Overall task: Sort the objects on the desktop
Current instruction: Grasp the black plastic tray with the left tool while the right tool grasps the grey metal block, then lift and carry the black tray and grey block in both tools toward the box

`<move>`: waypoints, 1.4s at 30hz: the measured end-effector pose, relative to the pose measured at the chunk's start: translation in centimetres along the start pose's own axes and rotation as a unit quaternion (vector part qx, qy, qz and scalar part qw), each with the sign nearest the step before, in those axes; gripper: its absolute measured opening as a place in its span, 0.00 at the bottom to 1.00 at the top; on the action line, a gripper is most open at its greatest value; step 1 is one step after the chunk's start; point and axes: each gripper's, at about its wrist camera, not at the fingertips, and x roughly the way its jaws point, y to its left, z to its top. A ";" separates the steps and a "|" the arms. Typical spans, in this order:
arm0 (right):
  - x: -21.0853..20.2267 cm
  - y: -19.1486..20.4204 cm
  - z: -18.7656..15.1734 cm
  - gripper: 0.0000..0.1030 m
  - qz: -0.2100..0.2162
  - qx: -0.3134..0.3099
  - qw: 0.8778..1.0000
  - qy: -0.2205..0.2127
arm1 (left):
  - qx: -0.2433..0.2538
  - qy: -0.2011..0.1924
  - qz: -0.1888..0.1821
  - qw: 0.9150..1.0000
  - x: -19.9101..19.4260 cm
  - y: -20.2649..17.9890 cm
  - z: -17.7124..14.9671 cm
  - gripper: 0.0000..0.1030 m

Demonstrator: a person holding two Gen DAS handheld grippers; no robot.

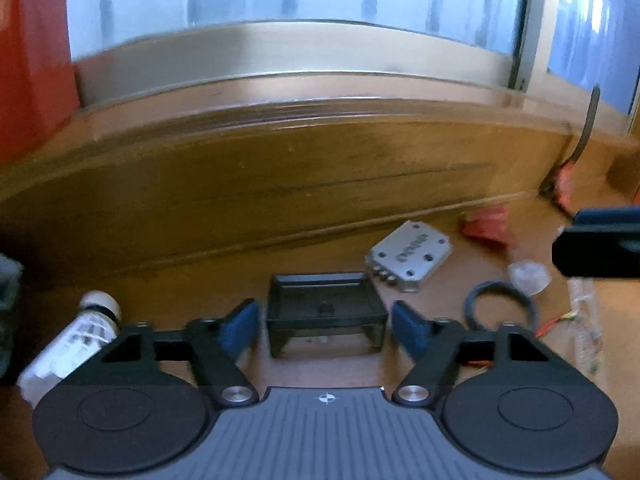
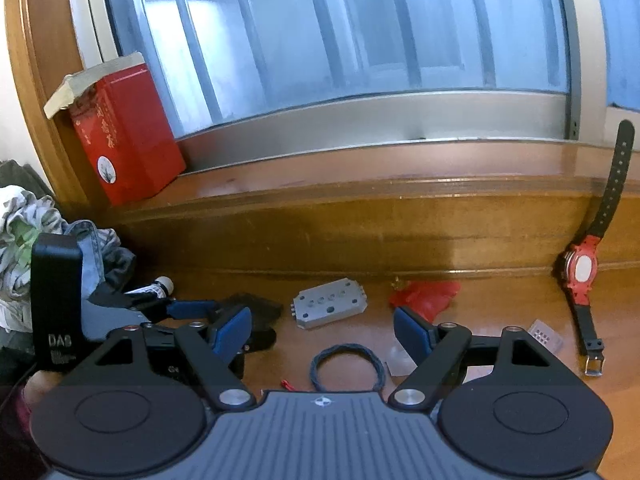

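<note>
left tongs (image 1: 324, 326) gape, released, flanking a stiff, light black holder (image 1: 325, 312) low center; grip its side walls. right tongs (image 2: 322, 328) gape, holding nothing.

Red tin (image 2: 128, 148), red-and-black watch (image 2: 582, 270), silver block (image 2: 330, 302), black bracket (image 1: 324, 312), brown wooden desk (image 2: 500, 320).

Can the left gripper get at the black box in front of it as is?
Probably yes. The left gripper is open, its blue pads on either side of the black box, with nothing between them. The silver block sits apart, behind it.
</note>
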 end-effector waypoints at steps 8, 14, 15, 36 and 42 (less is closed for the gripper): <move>3.0 0.3 0.0 0.78 -0.003 -0.014 1.000 0.019 | -0.046 -0.014 0.002 0.999 -2.1 1.6 -0.8 0.59; 8.0 0.9 0.4 0.78 -0.010 -0.049 0.998 0.048 | -0.091 -0.024 0.007 0.996 -4.2 3.1 -1.6 0.59; 8.9 1.1 0.4 0.78 -0.016 -0.054 0.997 0.052 | -0.099 -0.025 0.008 0.995 -4.6 3.4 -1.7 0.59; 12.0 2.1 0.3 0.69 -0.033 -0.112 0.993 0.030 | -0.112 -0.024 0.002 0.993 -4.5 4.0 -2.3 0.59; 10.0 2.3 0.5 0.69 -0.010 -0.079 0.997 0.023 | -0.106 -0.029 0.003 0.994 -4.7 3.9 -2.1 0.59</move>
